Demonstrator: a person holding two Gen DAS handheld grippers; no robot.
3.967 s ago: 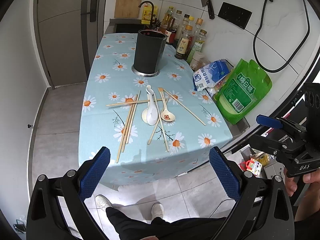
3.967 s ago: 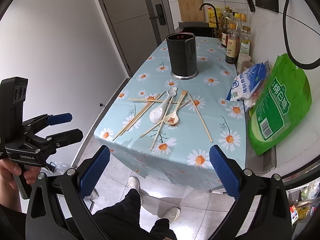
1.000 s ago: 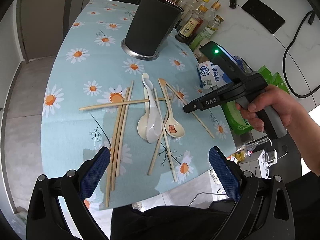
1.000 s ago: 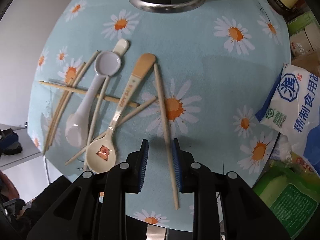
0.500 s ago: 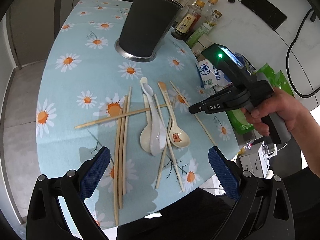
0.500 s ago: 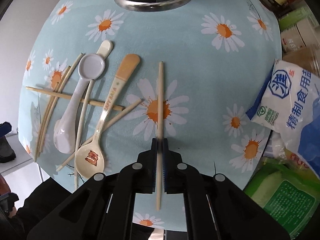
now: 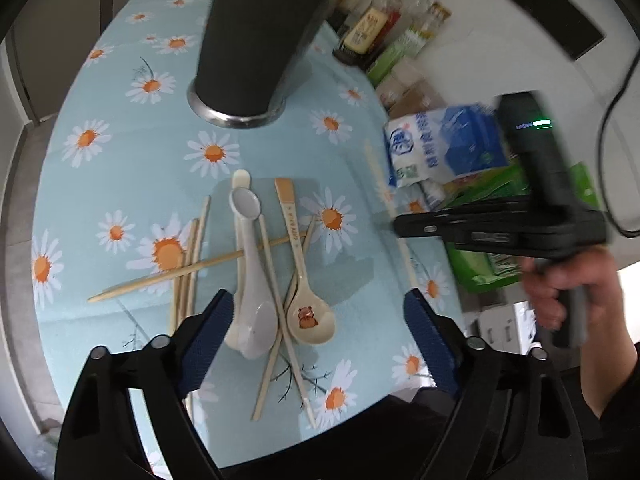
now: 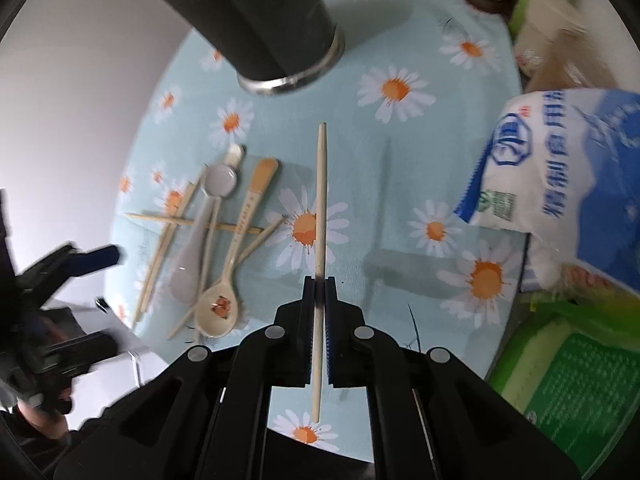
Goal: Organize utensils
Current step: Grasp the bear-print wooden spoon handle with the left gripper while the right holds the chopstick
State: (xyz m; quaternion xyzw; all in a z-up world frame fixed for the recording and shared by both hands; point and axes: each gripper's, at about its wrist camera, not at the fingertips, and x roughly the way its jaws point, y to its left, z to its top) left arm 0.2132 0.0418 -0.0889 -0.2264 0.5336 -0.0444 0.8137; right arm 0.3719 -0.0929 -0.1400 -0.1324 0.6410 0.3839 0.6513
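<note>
Chopstick matt, probably wood; spoon glossy; holder matt black, metal-rimmed base.

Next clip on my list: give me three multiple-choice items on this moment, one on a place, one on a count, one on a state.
1. Where does the tall black cylindrical holder stand?
A. on the daisy-print tablecloth
B. on the floor
C. on the blue-and-white bag

2. How many spoons lie on the cloth?
A. none
B. two
C. five

3. What is the right gripper doing?
A. wide open, empty
B. shut on a pale wooden chopstick
C. shut on a spoon

A: its steel base rests on the cloth.
B: a white ceramic spoon and a cream spoon with a bear print.
B: the chopstick runs between the closed fingers.
</note>
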